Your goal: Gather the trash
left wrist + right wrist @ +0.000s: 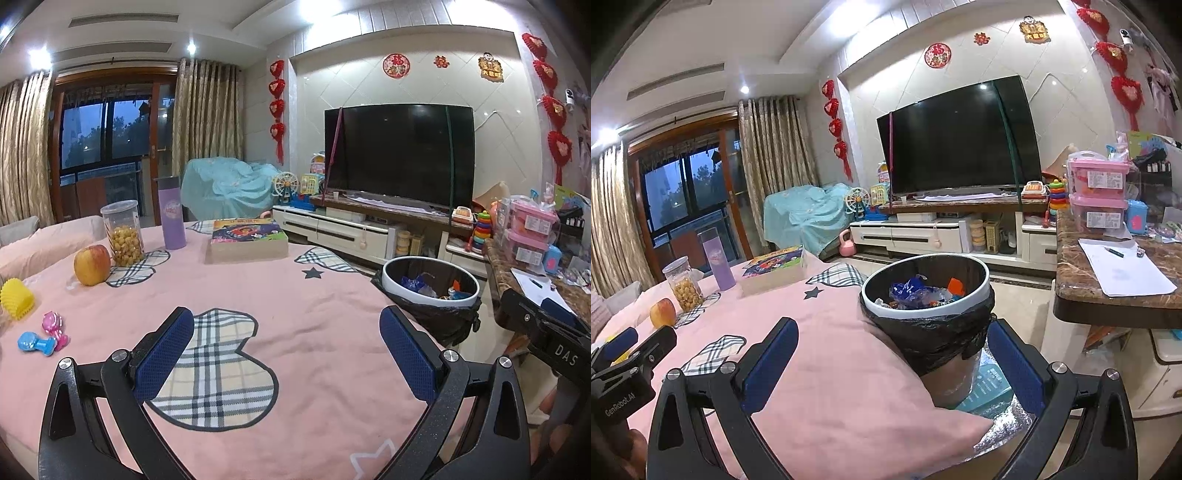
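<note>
A trash bin (pixel 925 317) with a white rim and black liner stands beside the table's right edge, holding blue wrappers and other scraps (pixel 916 293). It also shows in the left wrist view (pixel 430 291). My right gripper (pixel 892 363) is open and empty, just in front of the bin, over the table's corner. My left gripper (pixel 286 349) is open and empty above the pink tablecloth (pixel 314 314). The other gripper shows at the right edge of the left wrist view (pixel 546 332) and at the left edge of the right wrist view (pixel 628 354).
On the table stand an apple (pixel 92 265), a jar of snacks (pixel 123 232), a purple bottle (pixel 171 216), a book (pixel 249 240), a yellow spiky toy (pixel 16 297) and small pink and blue toys (pixel 44 332). A marble counter (pixel 1108 295) with paper is at the right.
</note>
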The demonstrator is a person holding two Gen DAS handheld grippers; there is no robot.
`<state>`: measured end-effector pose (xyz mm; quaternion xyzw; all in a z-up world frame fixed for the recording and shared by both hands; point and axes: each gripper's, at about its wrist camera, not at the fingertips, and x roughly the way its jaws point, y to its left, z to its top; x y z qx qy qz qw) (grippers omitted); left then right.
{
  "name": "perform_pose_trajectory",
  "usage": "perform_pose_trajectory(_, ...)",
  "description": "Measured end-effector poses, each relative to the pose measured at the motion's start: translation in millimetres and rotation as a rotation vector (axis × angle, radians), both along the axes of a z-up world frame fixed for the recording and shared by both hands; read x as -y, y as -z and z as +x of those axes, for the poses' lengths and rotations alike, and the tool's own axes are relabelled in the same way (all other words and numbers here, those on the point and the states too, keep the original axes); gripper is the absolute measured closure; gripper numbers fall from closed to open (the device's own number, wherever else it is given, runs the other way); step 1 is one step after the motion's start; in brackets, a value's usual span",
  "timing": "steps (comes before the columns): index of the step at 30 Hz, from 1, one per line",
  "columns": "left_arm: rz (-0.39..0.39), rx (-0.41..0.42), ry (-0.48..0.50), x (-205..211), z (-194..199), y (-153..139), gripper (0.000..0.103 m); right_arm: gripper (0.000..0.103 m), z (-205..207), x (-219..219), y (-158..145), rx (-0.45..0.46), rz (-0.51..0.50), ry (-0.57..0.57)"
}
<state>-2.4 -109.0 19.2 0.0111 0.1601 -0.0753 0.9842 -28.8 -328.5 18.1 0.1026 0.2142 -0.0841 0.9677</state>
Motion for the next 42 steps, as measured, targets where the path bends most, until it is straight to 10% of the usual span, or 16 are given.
perform_pose_trajectory(42,0.003,0.005,0.023,2.4,0.5,0.8,0.0,0.0,1.1,-2.4,-3.1,0.002,0.024,-0.006)
